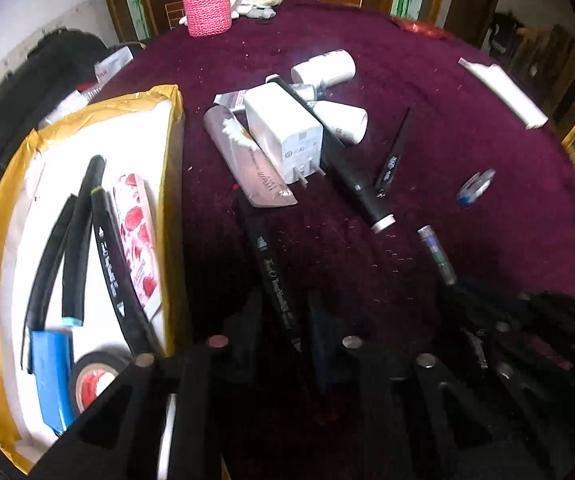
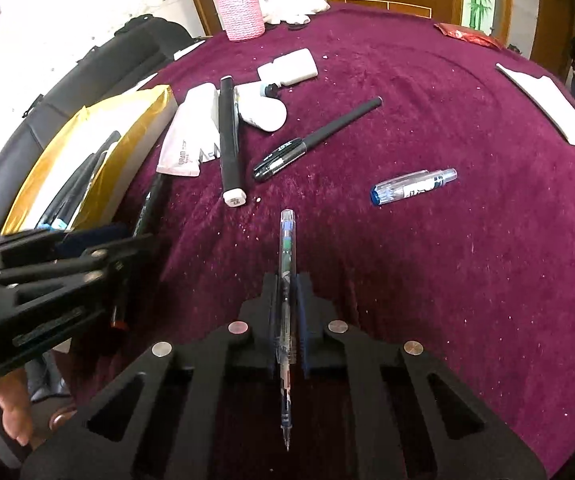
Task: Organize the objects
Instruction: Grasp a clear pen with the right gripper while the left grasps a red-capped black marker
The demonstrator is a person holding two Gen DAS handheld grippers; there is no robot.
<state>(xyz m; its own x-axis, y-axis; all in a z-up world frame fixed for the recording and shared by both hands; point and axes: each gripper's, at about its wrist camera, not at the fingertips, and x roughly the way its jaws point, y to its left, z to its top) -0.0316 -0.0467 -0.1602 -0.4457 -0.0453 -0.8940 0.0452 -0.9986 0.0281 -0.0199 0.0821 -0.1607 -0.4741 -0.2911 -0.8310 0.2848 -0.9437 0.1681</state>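
My right gripper (image 2: 286,286) is shut on a clear pen (image 2: 286,248) that points forward above the purple cloth; the pen also shows in the left wrist view (image 1: 437,254). My left gripper (image 1: 283,312) is closed around a black marker (image 1: 273,276) beside the yellow-taped box (image 1: 173,152); this gripper also shows in the right wrist view (image 2: 99,248). The box holds black markers (image 1: 105,248), a blue item (image 1: 51,372), a tape roll (image 1: 91,380) and a red-printed tube (image 1: 137,224). A pile lies mid-table: white charger (image 1: 283,128), brown tube (image 1: 247,156), black-and-white marker (image 2: 229,140), white bottles (image 1: 323,68).
A black pen (image 2: 319,138) and a clear blue-ended tube (image 2: 413,186) lie on the cloth. A pink knitted holder (image 1: 205,0) stands at the far edge. A white flat strip (image 2: 547,104) lies at far right. A black bag (image 2: 99,64) sits behind the box.
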